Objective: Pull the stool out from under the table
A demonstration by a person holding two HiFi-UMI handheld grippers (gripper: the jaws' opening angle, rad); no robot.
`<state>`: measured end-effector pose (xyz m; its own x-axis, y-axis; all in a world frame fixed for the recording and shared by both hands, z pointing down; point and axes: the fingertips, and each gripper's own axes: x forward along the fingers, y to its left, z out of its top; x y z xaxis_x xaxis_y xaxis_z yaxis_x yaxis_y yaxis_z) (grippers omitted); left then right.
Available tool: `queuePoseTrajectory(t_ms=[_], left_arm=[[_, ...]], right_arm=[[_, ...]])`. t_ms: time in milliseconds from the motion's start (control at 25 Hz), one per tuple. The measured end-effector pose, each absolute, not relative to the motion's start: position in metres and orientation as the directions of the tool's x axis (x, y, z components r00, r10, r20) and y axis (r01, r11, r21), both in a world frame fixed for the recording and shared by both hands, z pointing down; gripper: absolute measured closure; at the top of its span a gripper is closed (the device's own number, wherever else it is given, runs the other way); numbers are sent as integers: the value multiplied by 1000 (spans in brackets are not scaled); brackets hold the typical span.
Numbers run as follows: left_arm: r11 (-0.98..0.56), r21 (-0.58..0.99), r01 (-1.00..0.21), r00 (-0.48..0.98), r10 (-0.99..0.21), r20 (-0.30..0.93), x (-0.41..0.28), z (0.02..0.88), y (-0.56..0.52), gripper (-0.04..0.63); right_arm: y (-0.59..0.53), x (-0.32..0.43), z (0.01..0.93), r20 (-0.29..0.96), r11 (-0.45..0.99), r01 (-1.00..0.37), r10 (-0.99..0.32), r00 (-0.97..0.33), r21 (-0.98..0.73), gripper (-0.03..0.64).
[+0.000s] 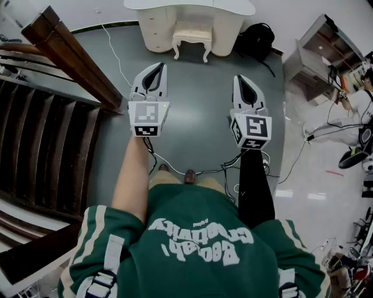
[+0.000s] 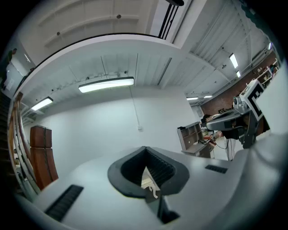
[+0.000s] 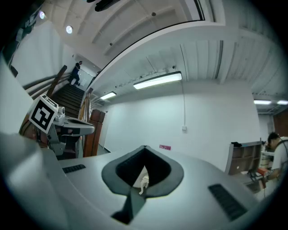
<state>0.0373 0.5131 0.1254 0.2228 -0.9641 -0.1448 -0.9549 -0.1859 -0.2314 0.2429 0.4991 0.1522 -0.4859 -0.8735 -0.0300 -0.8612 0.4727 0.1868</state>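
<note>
Held left hand-held gripper (image 1: 157,66) and right hand-held gripper (image 1: 240,78) clenched, nothing between the jaws, side by side above the grey floor (image 1: 198,116). Stood well apart from the cream stool (image 1: 191,35), located straight ahead, partly under the white surface (image 1: 192,6).

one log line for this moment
stage: not yet at stool | left gripper: shut, empty | right gripper: shut, empty | stool: under table, untouched

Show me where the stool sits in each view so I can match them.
Head view: stool top centre, at the white table.
Left gripper view: a sliver of stool low centre, through the jaw gap.
Right gripper view: same, low centre, through the jaw gap.
Shared landmark: wooden staircase, left in all.
</note>
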Motion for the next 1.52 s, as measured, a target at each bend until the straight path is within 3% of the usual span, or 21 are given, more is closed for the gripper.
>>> queuePoseTrajectory(t_ms=[760, 800, 840, 880, 920, 1520], left_arm=[[-176, -219, -960, 207, -970, -126, 39, 130, 501, 578], [-187, -204, -961, 214, -969, -121, 38, 132, 498, 572], [-202, -186, -962, 225, -967, -117, 36, 134, 496, 530], [-216, -170, -962, 236, -965, -112, 34, 137, 492, 408], [-223, -160, -962, 241, -964, -109, 31, 139, 488, 362], [-197, -194, -961, 216, -973, -77, -31, 166, 327, 365]], right_arm=[[481, 250, 174, 0, 511, -856, -858, -513, 78, 607], [479, 247, 176, 2, 520, -851, -854, -521, 73, 585], [476, 243, 178, 3, 527, -847, -849, -528, 72, 443], [473, 240, 179, 5, 527, -846, -849, -528, 76, 390], [469, 238, 180, 6, 521, -849, -853, -522, 84, 391], [323, 197, 195, 29, 466, -876, -884, -467, 122, 385]])
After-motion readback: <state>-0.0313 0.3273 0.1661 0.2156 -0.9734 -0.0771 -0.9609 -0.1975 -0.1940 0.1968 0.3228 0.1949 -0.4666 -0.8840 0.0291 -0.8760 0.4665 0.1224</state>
